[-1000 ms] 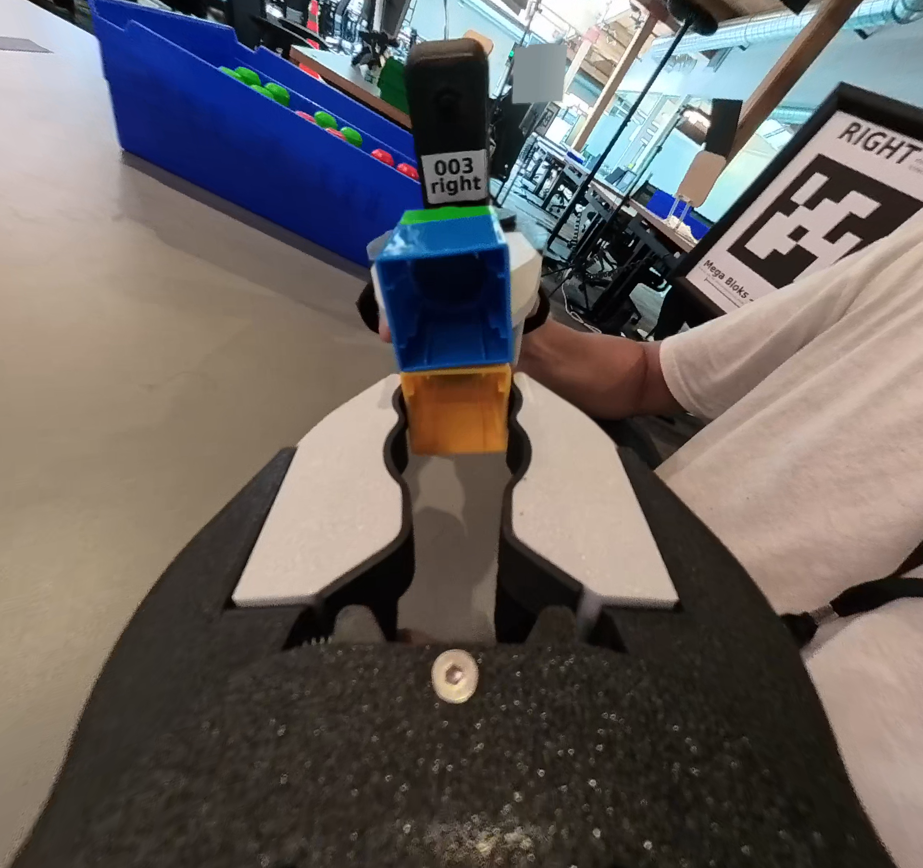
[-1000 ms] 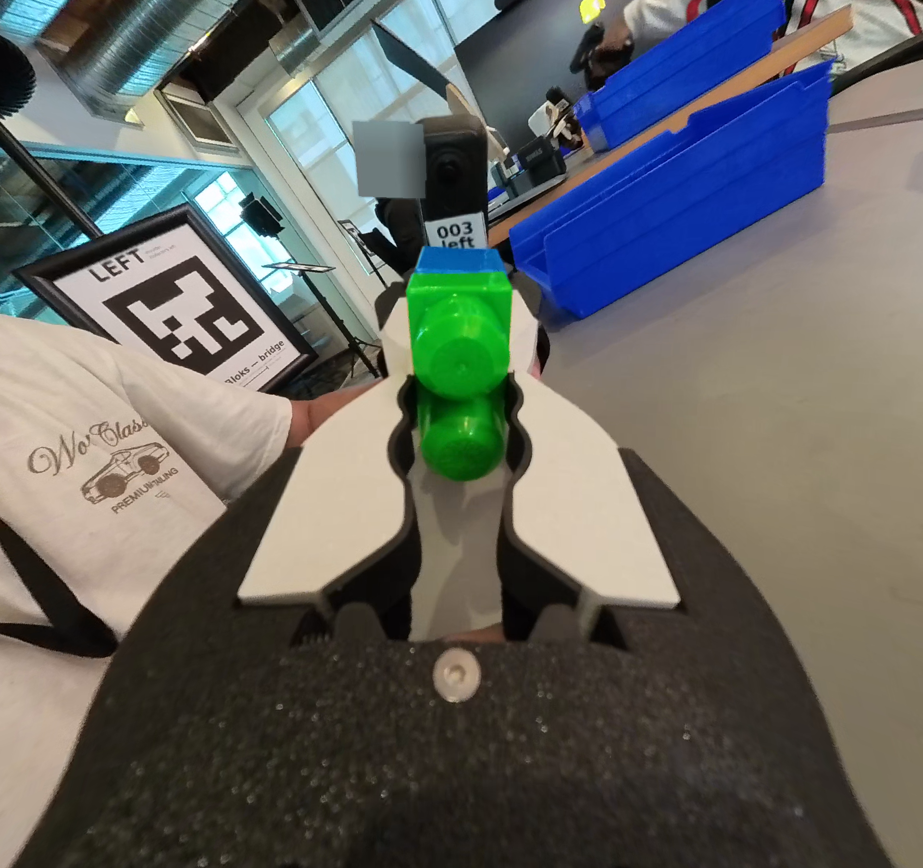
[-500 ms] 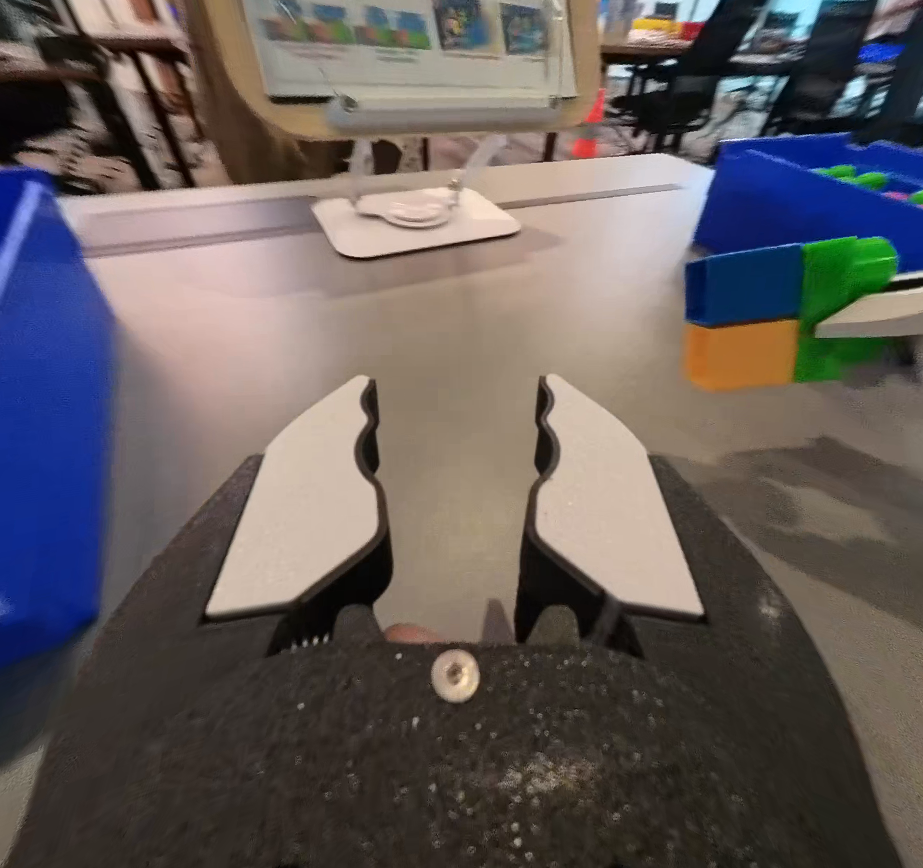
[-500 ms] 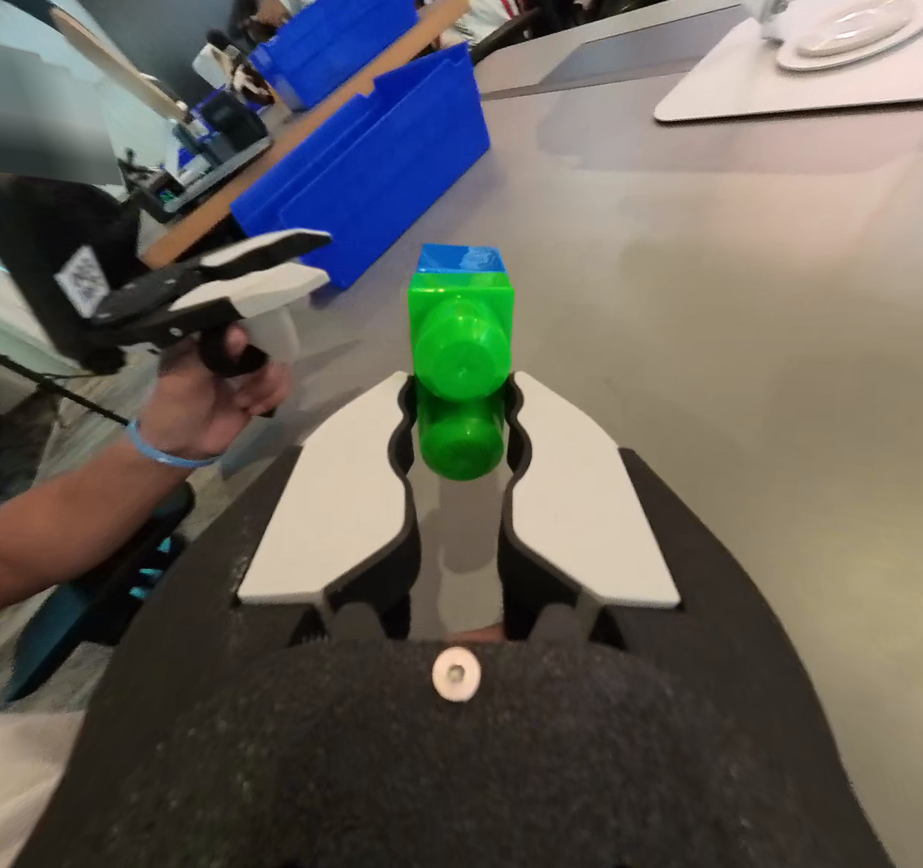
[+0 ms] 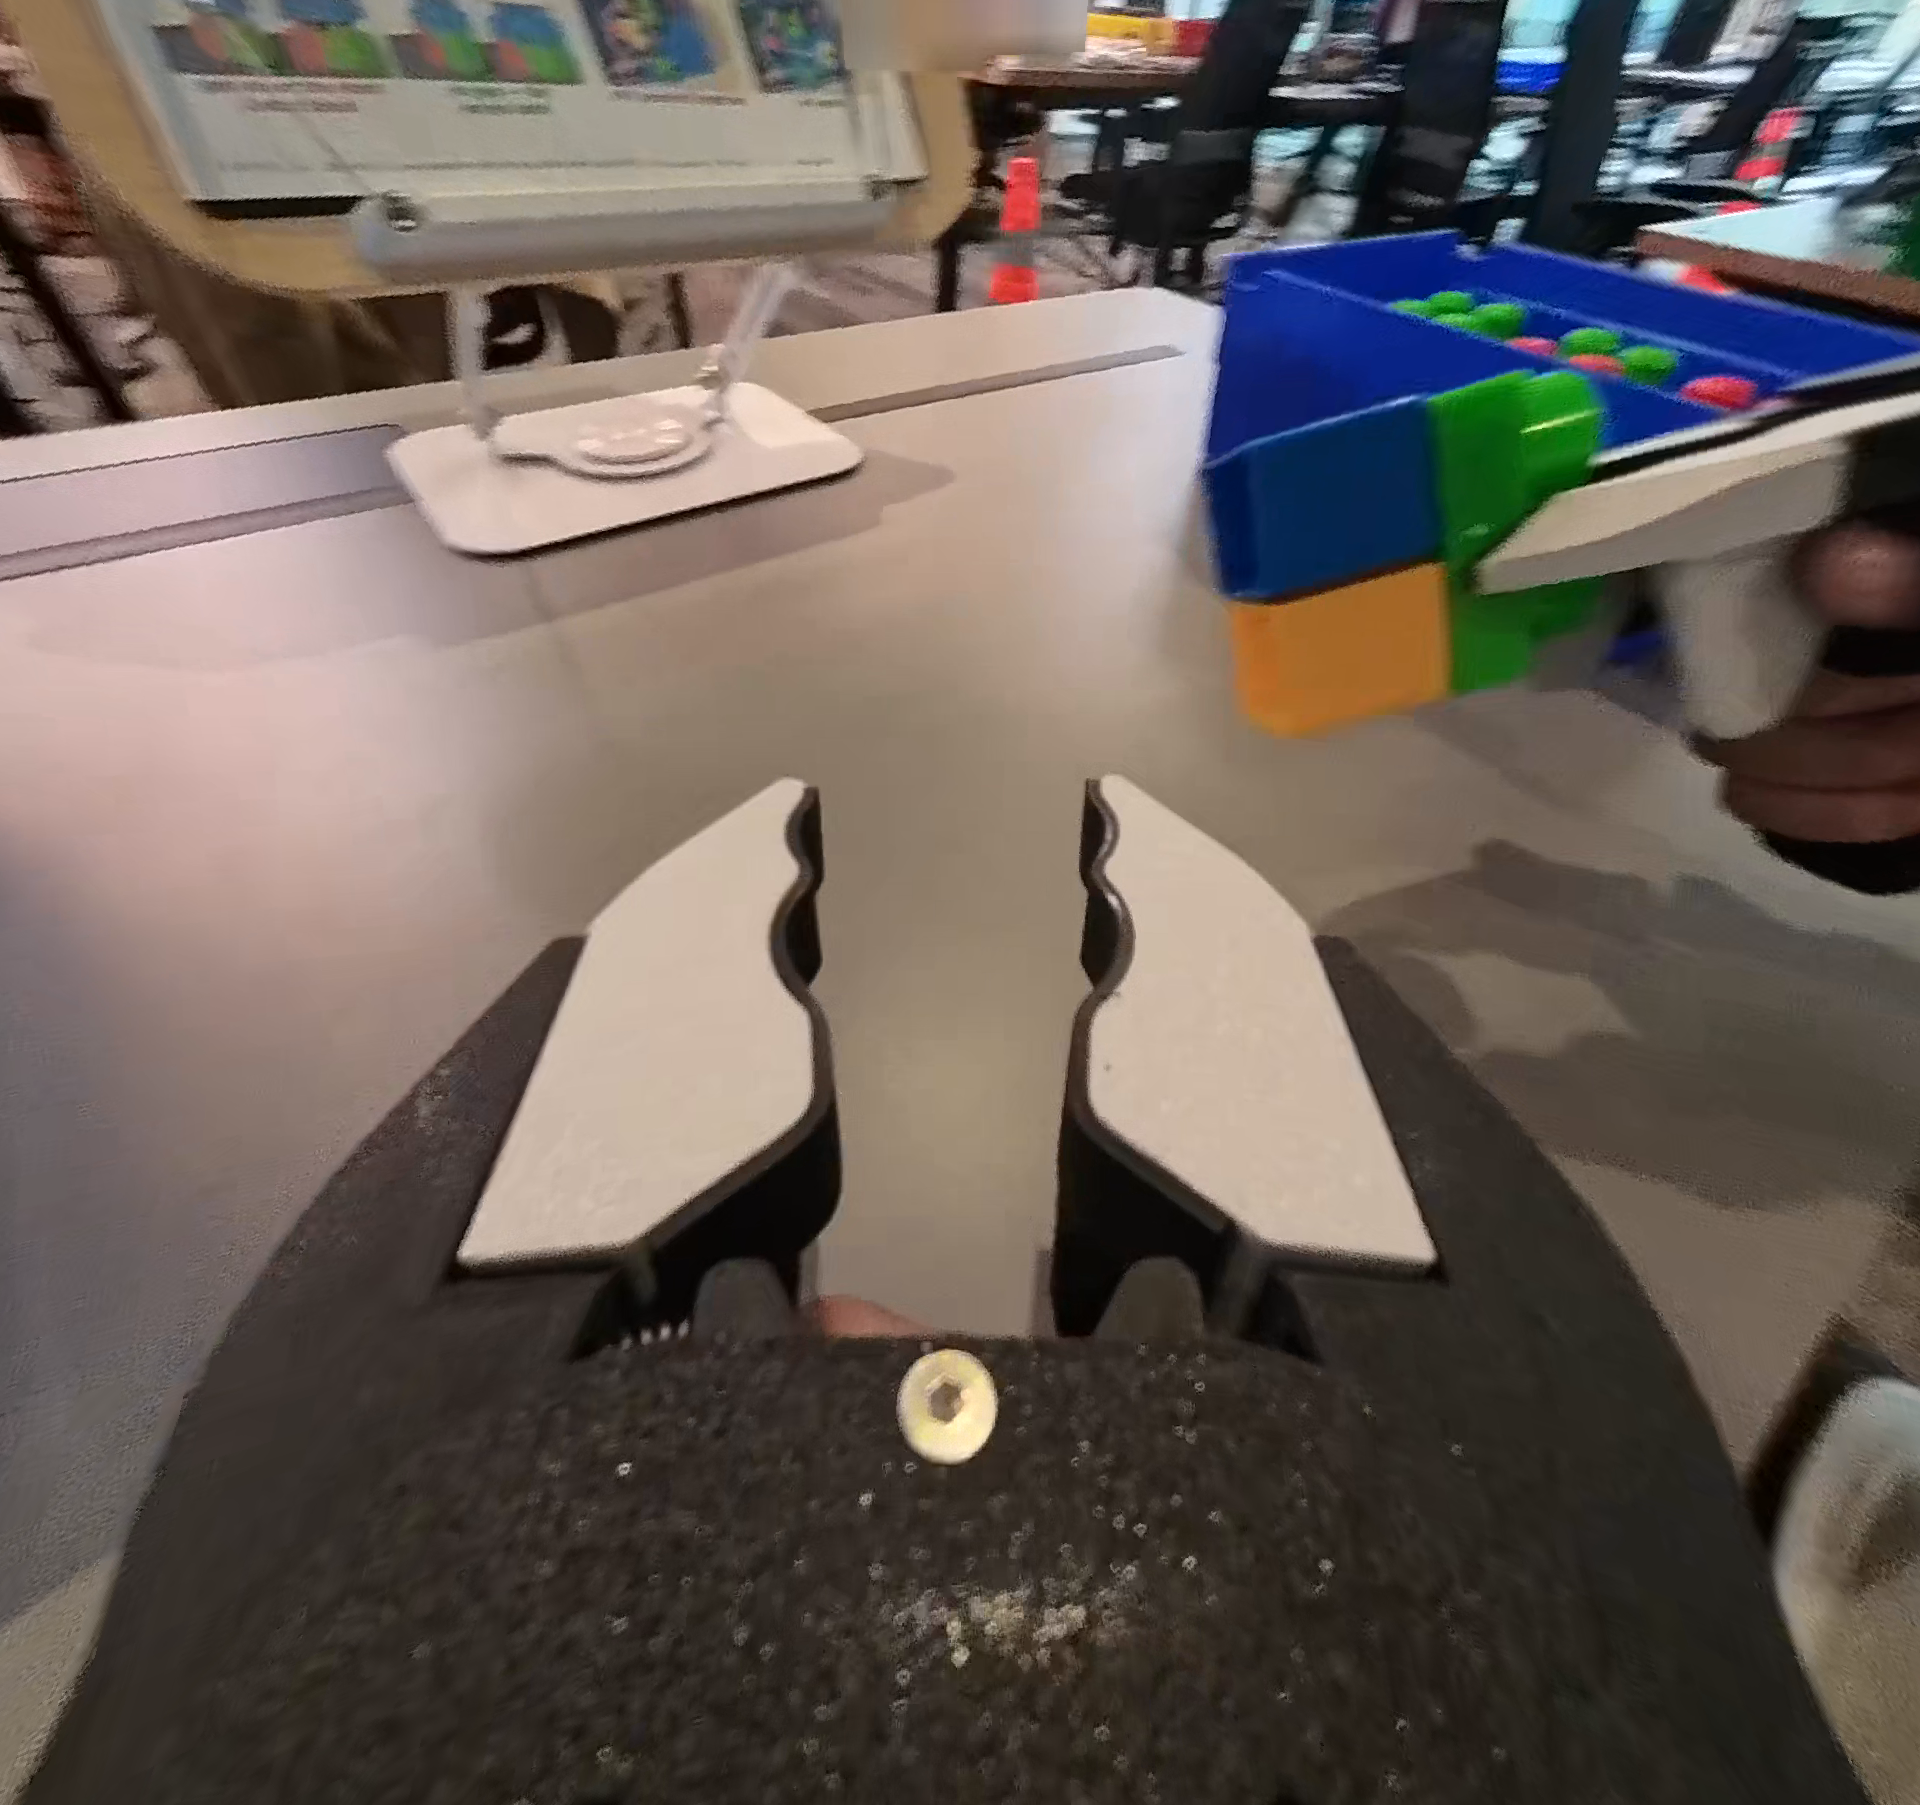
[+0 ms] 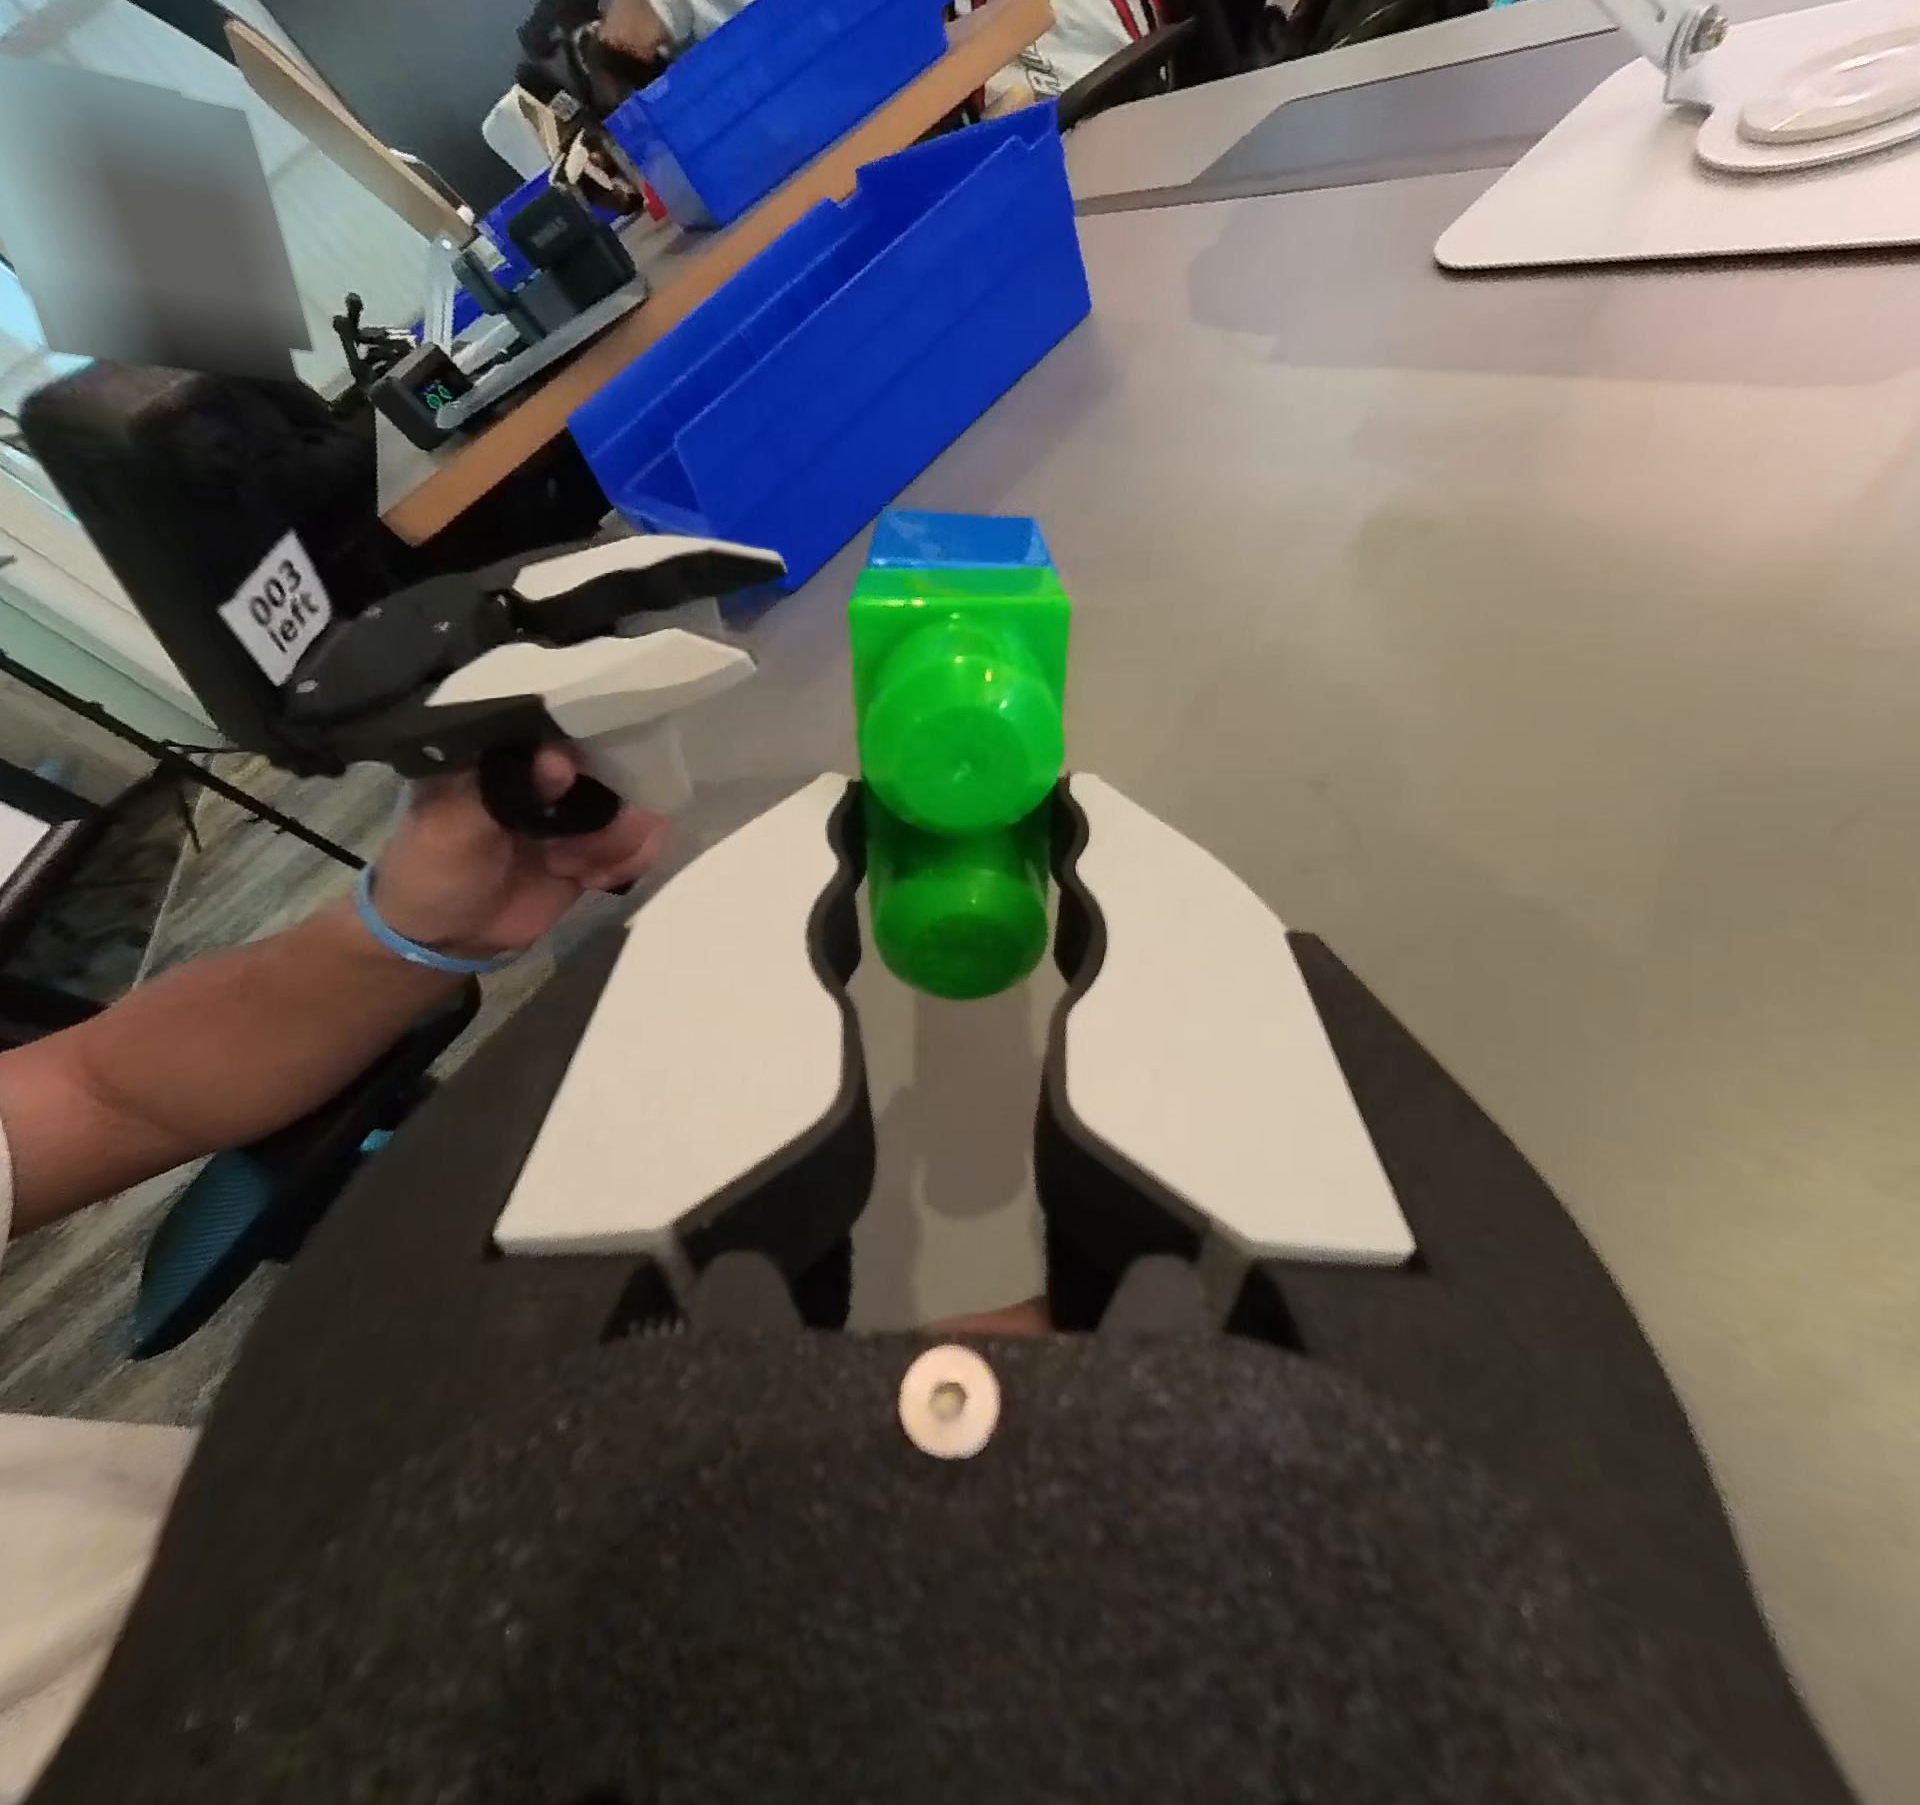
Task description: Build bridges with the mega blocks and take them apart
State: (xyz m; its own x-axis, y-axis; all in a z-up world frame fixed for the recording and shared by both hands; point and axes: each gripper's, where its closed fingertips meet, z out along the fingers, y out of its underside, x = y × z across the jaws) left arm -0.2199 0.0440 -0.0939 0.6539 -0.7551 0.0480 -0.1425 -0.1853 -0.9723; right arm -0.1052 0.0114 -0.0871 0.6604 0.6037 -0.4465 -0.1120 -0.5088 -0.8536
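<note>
My right gripper point(image 6: 956, 799) is shut on a green block point(image 6: 956, 706) and holds it above the table. A blue block point(image 6: 956, 545) is joined to the green block's far end. In the left wrist view the same piece hangs in the air at the right: the blue block point(image 5: 1320, 498) sits over an orange block point(image 5: 1340, 654), and both are joined to the green block point(image 5: 1496, 508), which the right gripper's fingers point(image 5: 1714, 498) clamp. My left gripper point(image 5: 945, 799) is open and empty over the bare table. It also shows at the left of the right wrist view point(image 6: 613, 633), apart from the blocks.
A blue bin point(image 5: 1351, 301) with green and red blocks stands behind the held piece. Another blue bin point(image 6: 831, 353) lies at the far left of the table. A white stand base point(image 5: 623, 456) with an instruction sheet stands at the table's back. A hand point(image 6: 499, 882) holds the left gripper.
My left gripper let go of the orange block, opened and swung away to the left. My right gripper kept the joined blocks and turned toward the table.
</note>
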